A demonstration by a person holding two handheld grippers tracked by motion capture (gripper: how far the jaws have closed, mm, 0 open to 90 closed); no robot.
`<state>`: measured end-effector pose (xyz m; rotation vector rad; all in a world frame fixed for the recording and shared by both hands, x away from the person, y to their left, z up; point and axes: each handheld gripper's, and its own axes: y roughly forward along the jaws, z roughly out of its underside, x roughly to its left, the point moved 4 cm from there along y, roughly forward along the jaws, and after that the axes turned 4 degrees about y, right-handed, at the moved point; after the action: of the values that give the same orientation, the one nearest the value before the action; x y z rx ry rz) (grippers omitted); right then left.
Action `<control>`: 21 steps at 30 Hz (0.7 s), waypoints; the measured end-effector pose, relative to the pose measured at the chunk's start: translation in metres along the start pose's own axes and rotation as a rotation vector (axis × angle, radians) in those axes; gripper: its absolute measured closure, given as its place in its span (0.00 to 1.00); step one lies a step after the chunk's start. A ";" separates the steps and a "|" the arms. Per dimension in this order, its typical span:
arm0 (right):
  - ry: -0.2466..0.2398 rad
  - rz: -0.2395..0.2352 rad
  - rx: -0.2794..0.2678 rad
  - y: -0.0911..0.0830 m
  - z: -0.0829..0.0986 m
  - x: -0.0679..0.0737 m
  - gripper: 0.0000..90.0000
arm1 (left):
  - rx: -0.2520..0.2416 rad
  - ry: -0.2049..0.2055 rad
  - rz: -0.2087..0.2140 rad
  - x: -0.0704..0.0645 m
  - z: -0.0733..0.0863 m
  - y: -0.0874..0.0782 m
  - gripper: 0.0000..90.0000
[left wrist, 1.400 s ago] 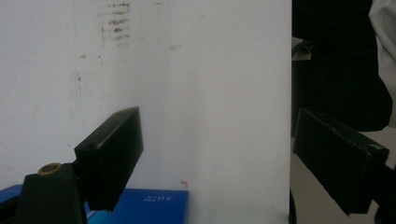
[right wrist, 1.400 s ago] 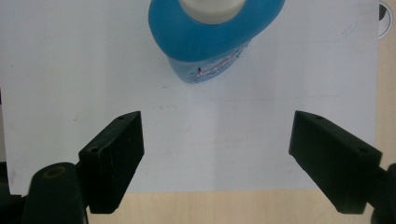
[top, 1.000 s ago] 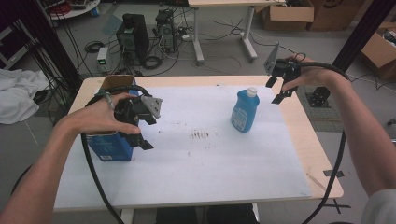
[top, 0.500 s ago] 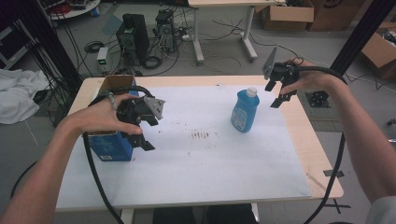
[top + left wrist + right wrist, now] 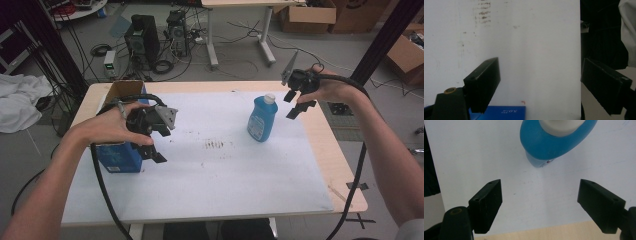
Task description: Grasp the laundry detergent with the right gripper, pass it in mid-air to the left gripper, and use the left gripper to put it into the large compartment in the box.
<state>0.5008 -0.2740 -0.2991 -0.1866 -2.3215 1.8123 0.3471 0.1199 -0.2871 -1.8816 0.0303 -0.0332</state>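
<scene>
A blue bottle (image 5: pixel 261 122) with a white cap stands upright on the white sheet, right of centre. My right gripper (image 5: pixel 293 103) hovers open just right of and above the bottle. In the right gripper view the bottle (image 5: pixel 554 145) is seen from above, beyond the open right gripper (image 5: pixel 540 186). A blue box (image 5: pixel 119 157) with an open cardboard flap stands at the left of the table. My left gripper (image 5: pixel 160 145) is open, raised beside the box's right side. The box's top edge (image 5: pixel 501 112) lies below the open left gripper (image 5: pixel 540 67).
A white sheet (image 5: pixel 225 185) covers most of the wooden table (image 5: pixel 345 165), with a brown smudge (image 5: pixel 215 145) at its middle. On the floor behind are computer towers (image 5: pixel 145 37), cables and cardboard boxes (image 5: pixel 305 15). A white cloth (image 5: pixel 20 102) lies at the left.
The right gripper has dipped slightly lower beside the bottle. The left gripper has barely moved. Both stay open.
</scene>
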 end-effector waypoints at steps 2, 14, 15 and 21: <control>0.025 -0.011 -0.022 0.000 0.000 0.002 0.21 | 0.003 -0.001 0.004 0.000 0.000 0.000 0.19; 0.153 -0.011 -0.080 -0.001 0.001 0.014 0.21 | 0.000 0.000 0.010 -0.001 0.001 0.004 0.19; 0.153 -0.011 -0.080 -0.001 0.001 0.014 0.21 | 0.000 0.000 0.010 -0.001 0.001 0.004 0.19; 0.223 0.000 -0.116 0.002 0.002 0.018 0.21 | 0.003 -0.002 0.012 0.000 0.001 0.006 0.19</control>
<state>0.4826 -0.2713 -0.3005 -0.3848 -2.2688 1.5678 0.3473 0.1192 -0.2929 -1.8788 0.0403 -0.0234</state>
